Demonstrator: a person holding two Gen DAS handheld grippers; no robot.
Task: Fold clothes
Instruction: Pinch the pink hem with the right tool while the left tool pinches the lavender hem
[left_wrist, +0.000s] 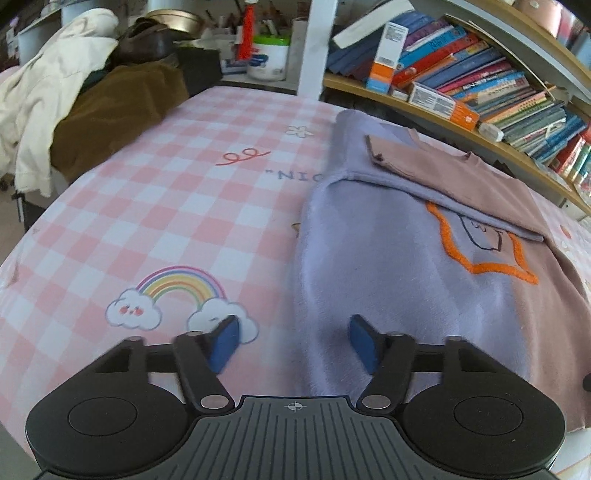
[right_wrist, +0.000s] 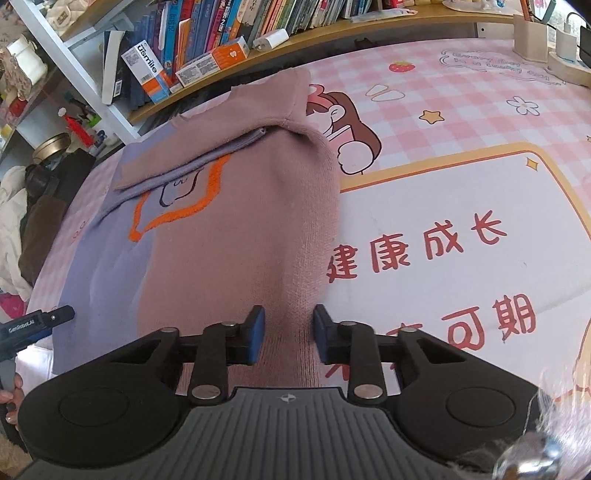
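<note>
One two-tone sweater (left_wrist: 388, 258), lilac on one half and dusty pink on the other with an orange-outlined patch (left_wrist: 480, 254) on the chest, lies flat on the pink checked surface (left_wrist: 166, 206), its collar end towards twelve o'clock near the bookshelf (left_wrist: 480, 85) and its hem towards six o'clock at the near edge. Both sleeves, one lilac (left_wrist: 424, 184) and one pink (right_wrist: 207, 147), are already folded across the chest, so the garment reads as a narrow rectangle ready, I judge, for a fold from the hem upward. That would explain the stations of the two grippers, one at each lower corner. The left gripper (left_wrist: 291, 341) hangs over the lilac edge, jaws spread wide with one blue pad over the bare cloth of the surface at nine o'clock and the other over the sweater, holding nothing. The right gripper (right_wrist: 289, 334) sits over the pink edge, jaws partly apart with a raised ridge of pink knit standing between the pads; whether they already touch it I cannot tell. Elsewhere, at ten o'clock in the left view, a heap of about three other garments (left_wrist: 74, 99), cream, brown and dark, waits beside the surface.
</note>
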